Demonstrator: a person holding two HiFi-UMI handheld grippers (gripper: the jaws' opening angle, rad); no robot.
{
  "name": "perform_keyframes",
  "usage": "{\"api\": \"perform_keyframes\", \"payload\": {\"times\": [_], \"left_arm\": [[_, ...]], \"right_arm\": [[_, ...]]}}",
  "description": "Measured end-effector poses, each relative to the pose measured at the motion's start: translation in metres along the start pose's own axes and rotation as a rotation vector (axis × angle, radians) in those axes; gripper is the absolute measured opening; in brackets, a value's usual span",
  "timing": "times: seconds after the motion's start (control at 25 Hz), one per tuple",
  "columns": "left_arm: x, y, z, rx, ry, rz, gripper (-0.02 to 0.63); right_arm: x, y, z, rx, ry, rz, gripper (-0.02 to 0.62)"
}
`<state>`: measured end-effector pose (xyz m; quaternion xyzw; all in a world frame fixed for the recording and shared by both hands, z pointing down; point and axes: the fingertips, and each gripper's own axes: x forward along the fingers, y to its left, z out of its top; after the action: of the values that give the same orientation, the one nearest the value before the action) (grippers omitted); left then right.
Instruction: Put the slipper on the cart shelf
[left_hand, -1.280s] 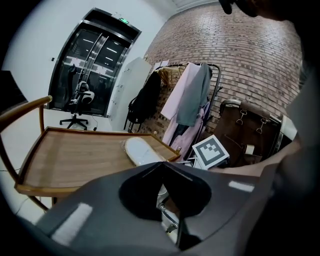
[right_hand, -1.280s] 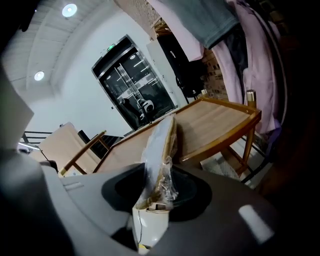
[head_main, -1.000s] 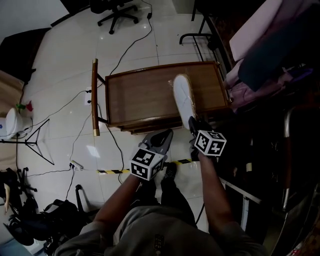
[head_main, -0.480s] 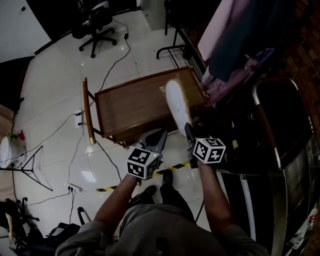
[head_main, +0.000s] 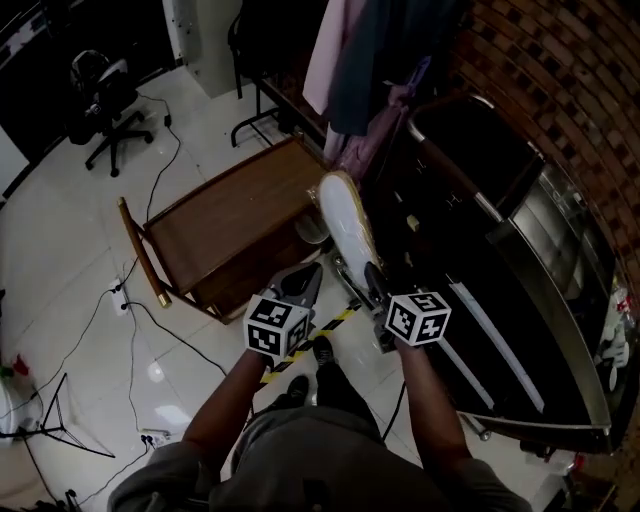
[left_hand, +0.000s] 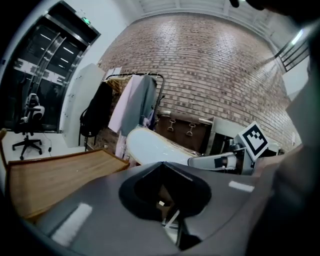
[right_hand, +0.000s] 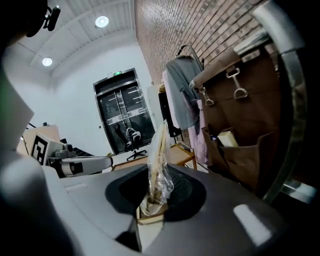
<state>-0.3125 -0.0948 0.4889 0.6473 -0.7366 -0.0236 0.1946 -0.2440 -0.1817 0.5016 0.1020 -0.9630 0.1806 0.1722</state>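
We judged the job about half done. The wooden cart (head_main: 215, 225) stood with its top bare, and nothing of ours lay on any shelf of it that we could see. The white slipper (head_main: 345, 225), in a clear plastic wrap, hung in the air over the cart's right end, toe pointing away from us. It had been lifted but not set down. The right gripper (head_main: 372, 280) was pinching the slipper's near end, so what remained was to carry it across to the shelf and let go. The left gripper (head_main: 308, 275) hovered just off the cart's near edge, jaws pressed together on nothing. Around the cart lay a glossy white tiled floor (head_main: 70, 280). A brick wall (head_main: 560, 80) rose beyond the cart's right side, with hanging garments (head_main: 375, 50) behind its far right corner. An office chair (head_main: 105, 95) stood well off to the cart's far left, loose cables (head_main: 150, 310) trailed by its left end, and striped tape (head_main: 335, 320) lay near its front.
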Motion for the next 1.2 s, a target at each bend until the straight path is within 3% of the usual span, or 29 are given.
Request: {"api": "perform_keyframes", "payload": {"times": [0.24,0.4,0.72,1.2], "left_arm": [[0.011,-0.084,-0.019,0.045,0.038,-0.203,0.008],[0.027,-0.151,-0.033,0.088,0.075,-0.356,0.008],[0.047,-0.290,-0.073,0.164,0.158,-0.590,0.008],[0.057,-0.491,-0.128,0.261,0.241,-0.798,0.008]], "right_arm": [[-0.097,-0.009,-0.028,0.026,-0.047,-0.118,0.060],[-0.169,-0.030,-0.059,0.086,-0.080,-0.249,0.060],[-0.304,-0.071,-0.103,0.178,-0.160,-0.464,0.060],[-0.501,-0.159,-0.153,0.318,-0.284,-0.715,0.060]]}}
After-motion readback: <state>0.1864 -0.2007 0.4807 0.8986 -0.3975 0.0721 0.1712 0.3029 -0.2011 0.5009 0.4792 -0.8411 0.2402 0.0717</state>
